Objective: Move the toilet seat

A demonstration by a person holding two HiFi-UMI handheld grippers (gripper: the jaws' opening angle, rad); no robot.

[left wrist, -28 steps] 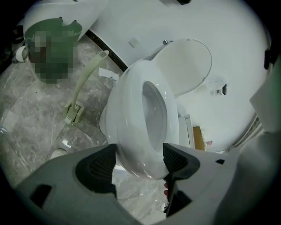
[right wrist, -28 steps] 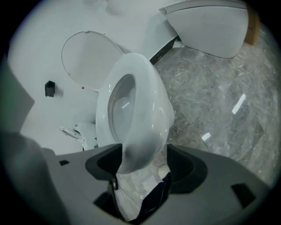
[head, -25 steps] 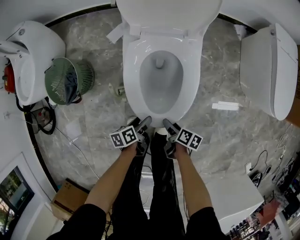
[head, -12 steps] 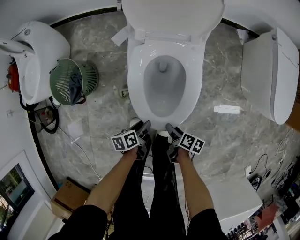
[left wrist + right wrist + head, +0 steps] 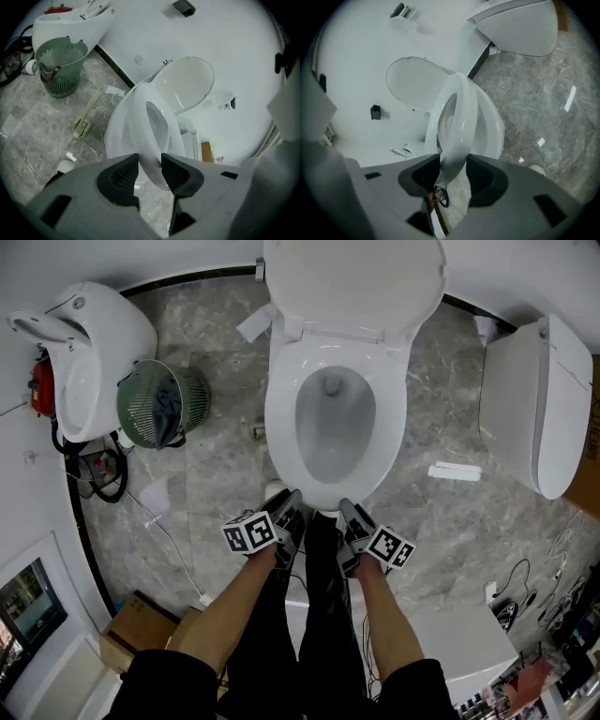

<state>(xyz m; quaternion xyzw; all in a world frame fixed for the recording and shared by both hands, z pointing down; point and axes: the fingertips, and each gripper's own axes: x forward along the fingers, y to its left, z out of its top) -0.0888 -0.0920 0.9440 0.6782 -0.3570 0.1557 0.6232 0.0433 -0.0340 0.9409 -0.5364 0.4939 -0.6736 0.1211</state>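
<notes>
Bathroom: toilet seat point(image 5: 282, 420) front raised, axis toward lid point(image 5: 354, 277); left gripper point(image 5: 292, 502), right gripper point(image 5: 346, 509) closing, apparently gripping it.

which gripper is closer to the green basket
Left. The left gripper clamps the toilet seat front on the basket side, the right gripper beside it, farther away; both have just been closing.

Left tool point(image 5: 150, 162) and right tool point(image 5: 453, 165) jaws closed onto toilet seat point(image 5: 140, 117) front edge, seat raised off bowl point(image 5: 494, 131)

White oval toilet seat point(image 5: 392, 413), glossy ring, front edge raised, tilted above bowl point(image 5: 494, 129)
</notes>
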